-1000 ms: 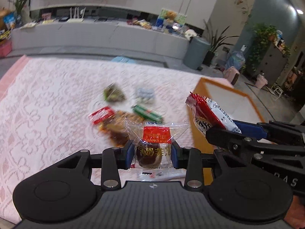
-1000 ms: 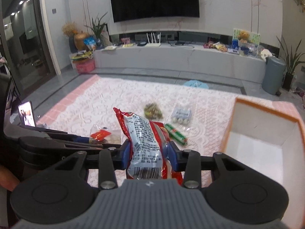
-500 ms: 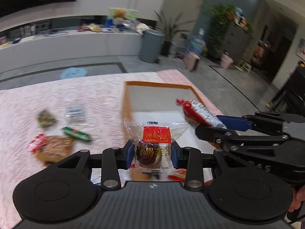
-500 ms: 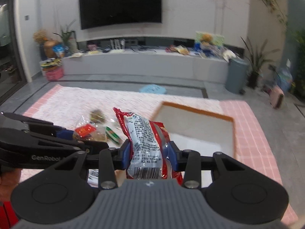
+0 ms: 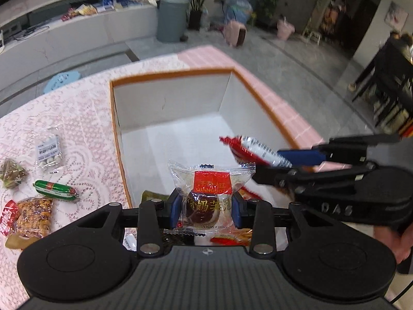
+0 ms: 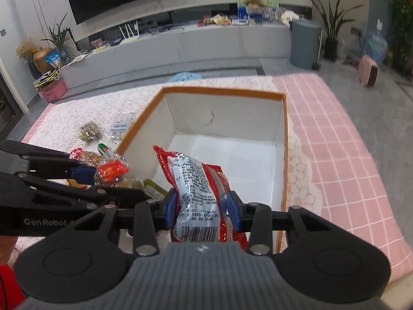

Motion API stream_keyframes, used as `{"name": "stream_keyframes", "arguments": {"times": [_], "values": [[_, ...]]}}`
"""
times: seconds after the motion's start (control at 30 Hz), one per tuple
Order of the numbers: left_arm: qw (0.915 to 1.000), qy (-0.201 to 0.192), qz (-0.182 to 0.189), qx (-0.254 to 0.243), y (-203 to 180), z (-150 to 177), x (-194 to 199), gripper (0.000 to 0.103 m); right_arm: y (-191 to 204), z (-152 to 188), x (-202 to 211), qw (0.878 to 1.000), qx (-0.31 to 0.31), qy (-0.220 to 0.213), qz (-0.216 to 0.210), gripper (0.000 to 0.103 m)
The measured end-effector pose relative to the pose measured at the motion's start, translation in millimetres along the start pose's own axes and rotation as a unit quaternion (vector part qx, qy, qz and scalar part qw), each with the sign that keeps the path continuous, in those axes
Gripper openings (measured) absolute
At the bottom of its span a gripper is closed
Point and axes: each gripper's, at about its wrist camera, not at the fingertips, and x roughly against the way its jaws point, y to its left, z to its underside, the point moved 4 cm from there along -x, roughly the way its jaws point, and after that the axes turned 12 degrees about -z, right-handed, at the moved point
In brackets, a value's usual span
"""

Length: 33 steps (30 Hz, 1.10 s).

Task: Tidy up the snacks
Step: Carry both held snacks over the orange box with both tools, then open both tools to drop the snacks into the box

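1. The step in hand looks like delivery: both grippers hang over the open box [image 5: 167, 103], each carrying a snack meant to go inside.
2. The left gripper [image 5: 206, 206] has its blue pads pressed on either side of a clear-wrapped round sweet [image 5: 206, 196], which stands upright between them above the near part of the box.
3. The right gripper [image 6: 202, 211] is clamped on a red and white snack packet [image 6: 198, 193], its top poking forward over the box floor. In the left view the same packet [image 5: 254, 151] shows side-on, just right of the sweet.
4. The box sits on the lace tablecloth [image 5: 77, 129]. Its far half is bare white; a few packets already lie at the near end.
5. Next, I judge, each gripper needs to lower a little, open its jaws and let its snack drop clear of the orange rim.
6. More snacks remain on the cloth left of the box: a green sausage stick [image 5: 55, 187], a clear bag of white pieces [image 5: 49, 152], a dark green packet [image 5: 11, 173] and a brown snack bag [image 5: 32, 217] with a red packet [image 5: 9, 217] beside it.
7. The near end of the box is hidden behind the gripper bodies, so I cannot count what it holds.
8. The wrapper print is too small to read fully, and the room's edges are blurred.
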Motion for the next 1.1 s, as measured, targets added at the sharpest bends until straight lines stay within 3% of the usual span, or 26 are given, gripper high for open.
{"name": "stream_keyframes", "arguments": {"times": [0.33, 0.6, 0.87, 1.0, 1.1], "values": [[0.9989, 0.032, -0.001, -0.034, 2.0, 4.9, -30.6, 0.042, -16.6, 6.0, -37.7, 0.998, -0.013, 0.057, -0.004, 0.041], [0.9964, 0.030, -0.008, -0.078, -9.0, 6.7, -31.1, 0.044, -13.7, 7.3, -46.2, 0.997, 0.026, 0.072, 0.020, 0.041], [0.9962, 0.026, -0.017, -0.082, -10.0, 8.3, -25.4, 0.055, -13.3, 8.3, -46.2, 0.996, 0.033, 0.078, 0.028, 0.046], [0.9976, 0.020, -0.010, -0.066, -5.3, 8.4, -18.0, 0.075, -12.5, 7.7, -43.9, 0.995, 0.036, 0.082, 0.037, 0.051], [0.9985, 0.018, 0.005, -0.051, -2.0, 7.8, -10.5, 0.078, -11.4, 7.8, -40.4, 0.995, 0.035, 0.083, 0.042, 0.058]]}}
